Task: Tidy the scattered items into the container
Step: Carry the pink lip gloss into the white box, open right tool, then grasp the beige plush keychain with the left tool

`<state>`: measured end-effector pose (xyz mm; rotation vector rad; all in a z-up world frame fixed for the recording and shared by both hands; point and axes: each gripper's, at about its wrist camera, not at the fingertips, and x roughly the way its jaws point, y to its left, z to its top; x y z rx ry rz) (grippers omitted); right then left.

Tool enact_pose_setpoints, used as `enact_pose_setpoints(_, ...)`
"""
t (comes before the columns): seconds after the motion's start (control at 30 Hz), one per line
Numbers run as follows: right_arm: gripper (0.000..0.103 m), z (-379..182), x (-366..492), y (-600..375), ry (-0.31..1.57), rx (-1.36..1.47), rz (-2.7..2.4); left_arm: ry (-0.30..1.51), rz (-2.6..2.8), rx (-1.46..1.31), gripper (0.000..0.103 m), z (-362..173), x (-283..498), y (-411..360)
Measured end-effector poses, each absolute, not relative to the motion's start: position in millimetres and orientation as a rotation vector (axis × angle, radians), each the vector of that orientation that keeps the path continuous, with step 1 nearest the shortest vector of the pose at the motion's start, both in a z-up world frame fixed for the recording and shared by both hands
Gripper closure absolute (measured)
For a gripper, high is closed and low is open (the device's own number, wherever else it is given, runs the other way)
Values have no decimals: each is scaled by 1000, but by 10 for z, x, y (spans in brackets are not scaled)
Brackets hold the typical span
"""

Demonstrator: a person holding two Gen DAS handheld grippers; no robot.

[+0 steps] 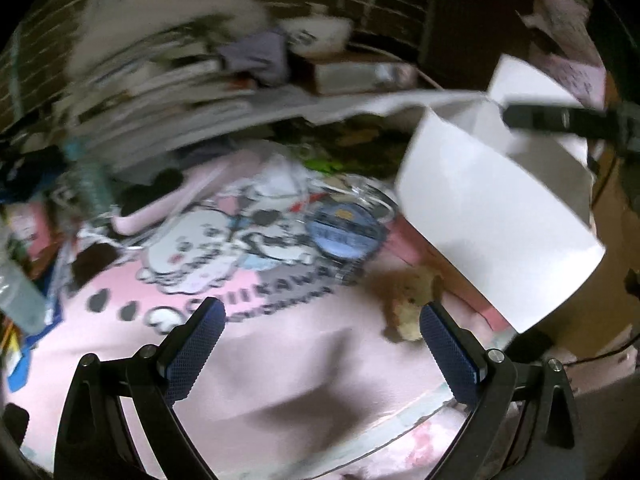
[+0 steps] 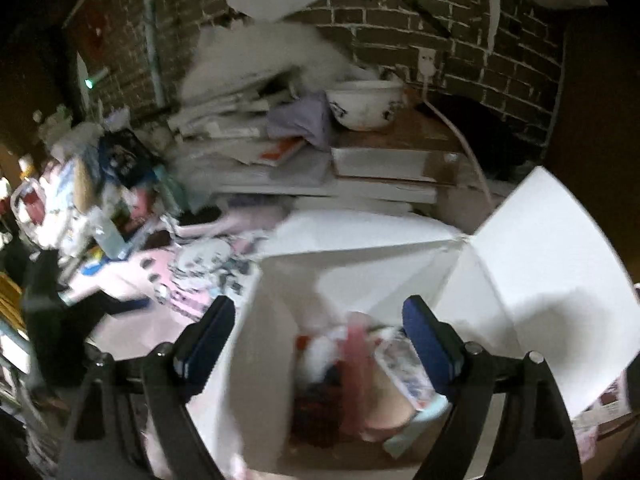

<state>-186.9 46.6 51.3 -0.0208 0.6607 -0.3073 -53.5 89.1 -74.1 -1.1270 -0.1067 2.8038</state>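
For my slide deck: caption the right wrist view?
Open right gripper poised above the white box, which already holds several items.

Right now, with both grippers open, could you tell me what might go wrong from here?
The small tan plush lies beside the left gripper, nearer its right finger, so a grasp may miss. The white box has raised flaps that the right gripper might snag. Both views are blurred, so aim is uncertain.

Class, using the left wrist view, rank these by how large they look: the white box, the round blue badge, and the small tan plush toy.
1. White box, clearly largest, though it sits near the camera.
2. Blue badge.
3. Tan plush toy, close to the badge in apparent size and blurred, so this pair is uncertain.
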Motion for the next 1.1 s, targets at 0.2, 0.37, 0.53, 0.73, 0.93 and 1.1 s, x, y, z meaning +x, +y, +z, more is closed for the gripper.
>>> enact_pose_setpoints(0.2,19,531,-1768,641,599,-40,-289,-86,2702,-1131,10,-956,-660,1129)
enact_pose_setpoints(0.37,19,488,-1640,787,613,-111,-283,-129,2664,-1133,25,-1044,-763,1199)
enact_pose_setpoints(0.53,19,473,-1668,793,606,-113,-276,-133,2649,-1124,44,-1061,-868,1249)
enact_pose_setpoints(0.73,19,491,-1788,708,593,-98,-304,-121,2627,-1126,77,-1052,-904,1281)
enact_pose_setpoints(0.93,19,436,-1776,785,598,-115,-289,-144,2679,-1161,77,-1007,-793,1081)
enact_pose_setpoints(1.1,19,309,-1626,1089,589,-197,-261,-242,2798,-1188,78,-839,-567,580)
